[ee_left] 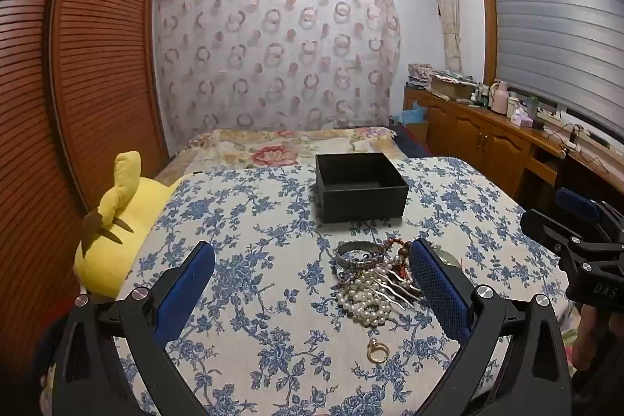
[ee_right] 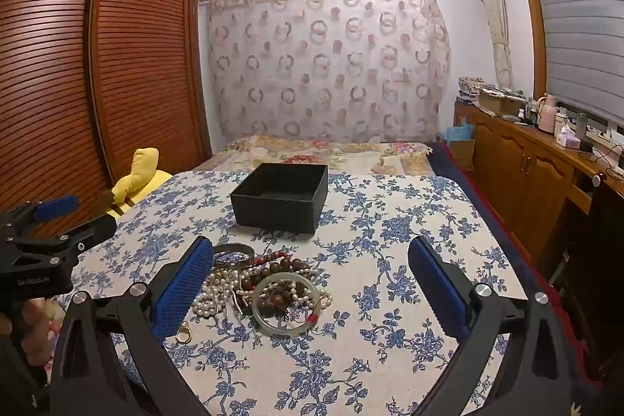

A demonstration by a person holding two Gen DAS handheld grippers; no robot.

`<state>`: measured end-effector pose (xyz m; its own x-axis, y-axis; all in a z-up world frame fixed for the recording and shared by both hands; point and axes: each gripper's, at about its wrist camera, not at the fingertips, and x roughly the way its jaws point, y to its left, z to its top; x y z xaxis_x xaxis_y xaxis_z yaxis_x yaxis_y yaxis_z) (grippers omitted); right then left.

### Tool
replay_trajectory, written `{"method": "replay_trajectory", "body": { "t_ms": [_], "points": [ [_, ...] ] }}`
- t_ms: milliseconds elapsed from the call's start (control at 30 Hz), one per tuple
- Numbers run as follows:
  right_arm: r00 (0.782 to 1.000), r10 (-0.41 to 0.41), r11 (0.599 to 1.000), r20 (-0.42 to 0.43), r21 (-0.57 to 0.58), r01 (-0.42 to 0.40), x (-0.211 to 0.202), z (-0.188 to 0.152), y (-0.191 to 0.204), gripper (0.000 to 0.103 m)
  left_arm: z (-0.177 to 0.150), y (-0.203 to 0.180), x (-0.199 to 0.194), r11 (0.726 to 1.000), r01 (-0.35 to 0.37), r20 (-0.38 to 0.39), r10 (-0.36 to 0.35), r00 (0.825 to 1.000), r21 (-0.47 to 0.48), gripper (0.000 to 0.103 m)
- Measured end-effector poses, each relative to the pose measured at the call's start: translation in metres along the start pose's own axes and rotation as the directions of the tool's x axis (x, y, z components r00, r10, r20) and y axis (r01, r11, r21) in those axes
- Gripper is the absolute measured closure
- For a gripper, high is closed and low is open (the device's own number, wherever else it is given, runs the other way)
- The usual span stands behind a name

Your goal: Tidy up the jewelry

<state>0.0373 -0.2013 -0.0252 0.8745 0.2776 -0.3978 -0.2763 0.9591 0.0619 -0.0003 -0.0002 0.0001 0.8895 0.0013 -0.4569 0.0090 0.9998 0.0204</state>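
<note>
An open black box [ee_left: 360,186] [ee_right: 280,197] stands toward the far side of a table covered in blue-flowered cloth [ee_left: 249,260] [ee_right: 390,252]. In front of it lies a heap of jewelry [ee_left: 376,279] [ee_right: 265,283]: pearl strands, wooden beads, a silver bangle [ee_left: 357,254], a metal hair fork and a pale green bangle [ee_right: 286,305]. A gold ring [ee_left: 377,350] [ee_right: 183,333] lies apart, nearer me. My left gripper [ee_left: 312,256] hovers open just left of the heap. My right gripper [ee_right: 311,252] hovers open over the heap's right part. Neither touches anything.
A yellow plush toy [ee_left: 117,232] [ee_right: 134,182] leans off the table's left edge, by a slatted wooden wardrobe [ee_left: 78,65]. A bed with a flowered cover [ee_right: 319,153] lies beyond the table. A wooden sideboard [ee_right: 526,166] with bottles runs along the right wall.
</note>
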Motion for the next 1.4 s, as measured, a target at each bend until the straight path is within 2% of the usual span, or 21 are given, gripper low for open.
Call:
{"method": "replay_trajectory", "body": {
  "t_ms": [1400],
  "points": [
    [1.0, 0.001, 1.0, -0.009, -0.001, -0.001, 0.0017, -0.0013, 0.0007, 0.002, 0.0006, -0.0005, 0.0002, 1.0, 0.006, 0.004, -0.006, 1.0, -0.009, 0.006]
  ]
}}
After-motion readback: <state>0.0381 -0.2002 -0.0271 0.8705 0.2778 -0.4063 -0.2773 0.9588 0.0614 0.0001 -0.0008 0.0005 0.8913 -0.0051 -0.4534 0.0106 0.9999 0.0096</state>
